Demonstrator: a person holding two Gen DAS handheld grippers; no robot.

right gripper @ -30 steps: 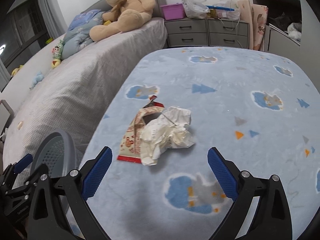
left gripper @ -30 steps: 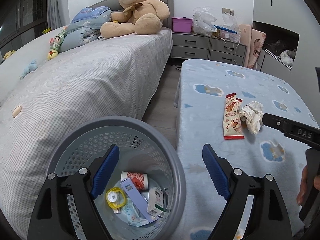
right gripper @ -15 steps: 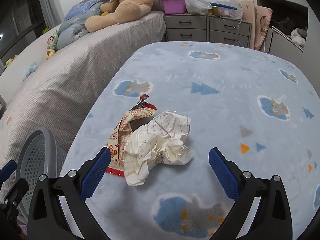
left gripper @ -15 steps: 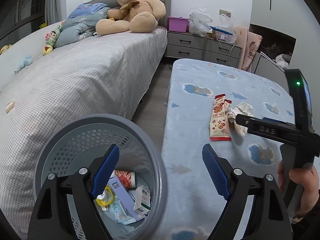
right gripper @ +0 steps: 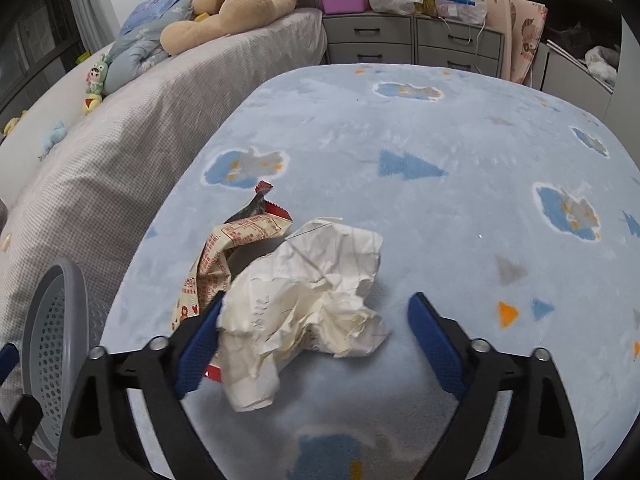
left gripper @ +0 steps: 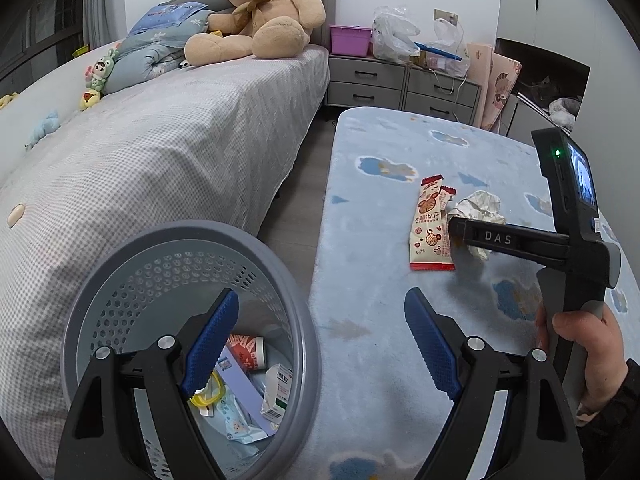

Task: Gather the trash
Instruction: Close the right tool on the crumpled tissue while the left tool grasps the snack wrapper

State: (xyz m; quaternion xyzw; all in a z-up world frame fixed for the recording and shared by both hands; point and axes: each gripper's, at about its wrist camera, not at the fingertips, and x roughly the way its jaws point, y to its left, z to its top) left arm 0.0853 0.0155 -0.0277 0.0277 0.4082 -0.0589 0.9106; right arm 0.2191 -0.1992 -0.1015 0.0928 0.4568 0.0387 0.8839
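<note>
A crumpled white paper ball [right gripper: 308, 300] lies on the blue fleece-covered table [right gripper: 460, 140], next to a red-and-cream snack wrapper [right gripper: 236, 240]. My right gripper [right gripper: 316, 344] is open, its jaws on either side of the paper ball, the left pad close against it. In the left wrist view the paper [left gripper: 478, 206] and the wrapper [left gripper: 430, 226] show beyond the right gripper [left gripper: 456, 228]. My left gripper [left gripper: 320, 344] is open and empty above a grey perforated trash basket [left gripper: 120, 276] that holds several pieces of trash.
A bed with a grey checked cover [left gripper: 160, 152] runs along the left, with a teddy bear [left gripper: 260, 12] and soft toys on it. Grey drawers [left gripper: 400, 84] with bags and a purple box stand at the back. The basket also shows in the right wrist view [right gripper: 52, 320].
My right gripper has moved forward and down until the paper ball sits between its jaws. My left gripper and the basket have shifted left, away from the table edge.
</note>
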